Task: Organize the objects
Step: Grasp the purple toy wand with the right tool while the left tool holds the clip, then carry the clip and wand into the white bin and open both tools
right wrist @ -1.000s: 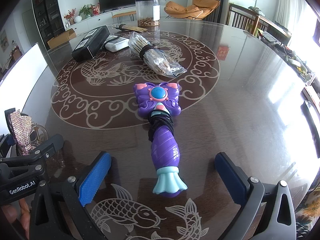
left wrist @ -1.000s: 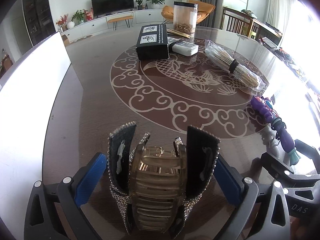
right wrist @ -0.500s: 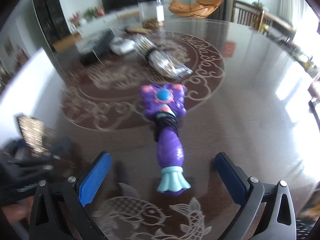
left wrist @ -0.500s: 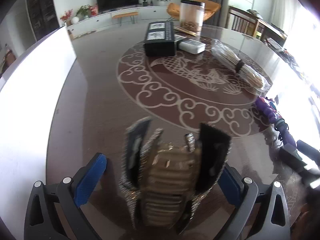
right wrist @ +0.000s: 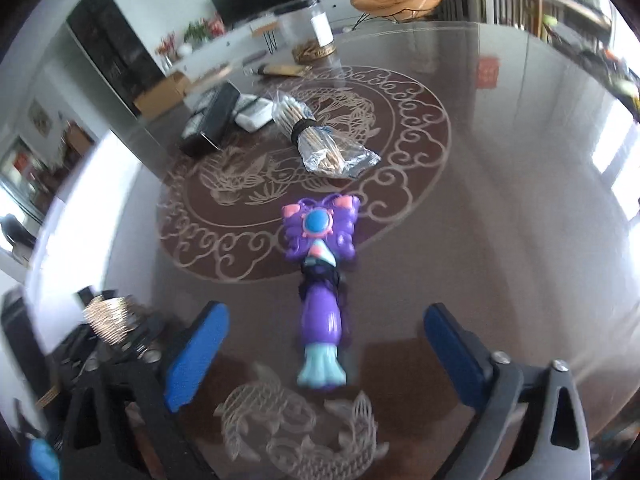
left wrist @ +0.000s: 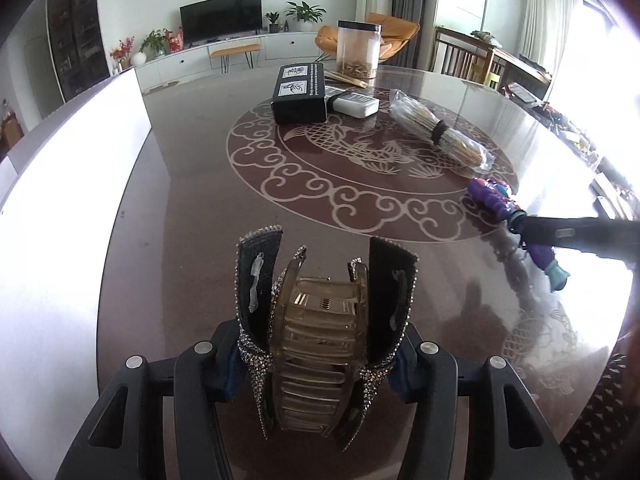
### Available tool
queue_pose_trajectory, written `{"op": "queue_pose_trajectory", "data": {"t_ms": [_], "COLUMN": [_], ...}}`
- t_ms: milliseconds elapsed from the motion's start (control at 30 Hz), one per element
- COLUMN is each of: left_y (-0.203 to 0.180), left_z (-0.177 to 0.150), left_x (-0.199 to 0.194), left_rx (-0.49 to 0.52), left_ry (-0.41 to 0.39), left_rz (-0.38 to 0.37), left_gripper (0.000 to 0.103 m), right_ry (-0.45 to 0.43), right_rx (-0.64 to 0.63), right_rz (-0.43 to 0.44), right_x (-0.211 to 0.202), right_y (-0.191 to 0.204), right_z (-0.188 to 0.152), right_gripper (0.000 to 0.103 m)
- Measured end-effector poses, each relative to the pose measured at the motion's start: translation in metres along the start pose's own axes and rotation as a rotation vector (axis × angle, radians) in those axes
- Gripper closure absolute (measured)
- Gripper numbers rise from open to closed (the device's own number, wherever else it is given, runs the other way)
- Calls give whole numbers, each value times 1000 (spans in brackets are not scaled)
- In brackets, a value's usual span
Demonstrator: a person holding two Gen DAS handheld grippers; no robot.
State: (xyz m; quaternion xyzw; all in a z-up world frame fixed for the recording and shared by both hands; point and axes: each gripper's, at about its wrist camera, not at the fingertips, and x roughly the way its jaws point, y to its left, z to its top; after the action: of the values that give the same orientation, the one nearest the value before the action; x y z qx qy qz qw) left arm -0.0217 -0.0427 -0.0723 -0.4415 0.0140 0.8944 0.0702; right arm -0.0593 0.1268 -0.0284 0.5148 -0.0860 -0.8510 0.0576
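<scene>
My left gripper (left wrist: 318, 364) is shut on a large rhinestone hair claw clip (left wrist: 324, 332), held just above the brown table (left wrist: 192, 208) at its near left. The clip also shows blurred in the right wrist view (right wrist: 110, 314). A purple butterfly toy wand (right wrist: 322, 280) lies on the table, handle toward me. My right gripper (right wrist: 324, 360) is open, its blue pads either side of the wand's handle end, not touching. The wand shows at the right of the left wrist view (left wrist: 500, 200).
At the far side stand a black box (left wrist: 298, 94), a white case (left wrist: 354, 101), a bagged bundle of sticks (left wrist: 440, 132) and a clear jar (left wrist: 358, 50). A white board (left wrist: 60, 184) borders the table's left edge. Chairs stand behind the table.
My left gripper's jaws have closed onto the hair clip, which was standing between open jaws before. My right gripper has tilted and shifted around the wand, still open.
</scene>
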Motion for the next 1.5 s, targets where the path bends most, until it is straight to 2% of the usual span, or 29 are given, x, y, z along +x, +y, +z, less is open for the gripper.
{"op": "queue_pose_trajectory", "data": {"t_ms": [33, 67, 100, 133, 200, 267, 400, 433, 467, 567, 667, 700, 767, 800, 867, 900, 1000, 1033, 1133, 1167, 1200, 1300, 1400, 1500], "left_y": [1, 2, 2, 3, 5, 8, 17, 20, 25, 49, 76, 83, 95, 99, 106, 107, 107, 107, 106, 106, 108, 121, 140, 165], "left_z": [0, 0, 1, 1, 3, 6, 15, 17, 19, 22, 19, 18, 14, 13, 8, 6, 4, 3, 5, 5, 4, 4, 3, 2], "left_x": [-5, -11, -16, -23, -38, -51, -90, -100, -108, -132, -149, -154, -164, -169, -177, -180, -184, -184, -181, -181, -182, -187, -193, -200], "left_rx": [-6, -6, -5, -4, -10, -24, -40, -44, -49, -90, -134, -145, -160, -164, -169, -170, -173, -172, -169, -169, -169, -186, -211, -241], "left_ry": [-6, -15, -25, -37, -58, -74, -137, -158, -175, -217, -229, -231, -240, -245, -259, -262, -269, -271, -271, -271, -270, -277, -285, -284], "left_rz": [-10, -15, -20, -25, -45, -72, -114, -111, -107, -87, -54, -46, -31, -22, -13, -13, -28, -32, -42, -41, -39, -14, 27, 81], "left_gripper": [48, 48, 48, 48, 48, 48, 48, 48, 48, 48, 48, 48, 48, 48, 48, 48, 48, 48, 48, 48, 48, 48, 48, 48], "right_ry": [35, 81, 78, 97, 113, 88, 40, 30, 22, 9, 2, 28, 79, 127, 182, 224, 326, 340, 356, 316, 299, 253, 250, 233], "right_rx": [-29, -57, -120, -151, -149, -122, 38, 44, 43, 12, -77, -114, -140, -160, -201, -230, -261, -268, -324, -348, -384, -381, -257, -79], "right_rz": [-32, -57, -116, -122, -82, -51, 198, 234, 269, 398, 379, 354, 283, 224, 181, 184, 230, 221, 121, 95, 59, 47, 162, 375], "right_x": [10, 22, 25, 28, 30, 26, 2, -5, -10, -26, -36, -32, -25, -14, -6, 1, 18, 22, 44, 43, 46, 50, 49, 37], "right_y": [7, 12, 23, 28, 31, 29, 19, 22, 27, 59, 86, 93, 95, 94, 94, 99, 113, 119, 138, 144, 149, 144, 120, 95], "right_z": [4, 5, 5, 4, -2, -6, -9, -8, -6, 5, 12, 17, 16, 12, -1, -14, -50, -58, -80, -82, -85, -83, -76, -66], "right_gripper": [41, 45, 72, 80, 81, 81, 81, 87, 101, 102, 102, 102, 93, 76, 53, 52, 52, 52, 53, 60, 82, 82, 83, 83]}}
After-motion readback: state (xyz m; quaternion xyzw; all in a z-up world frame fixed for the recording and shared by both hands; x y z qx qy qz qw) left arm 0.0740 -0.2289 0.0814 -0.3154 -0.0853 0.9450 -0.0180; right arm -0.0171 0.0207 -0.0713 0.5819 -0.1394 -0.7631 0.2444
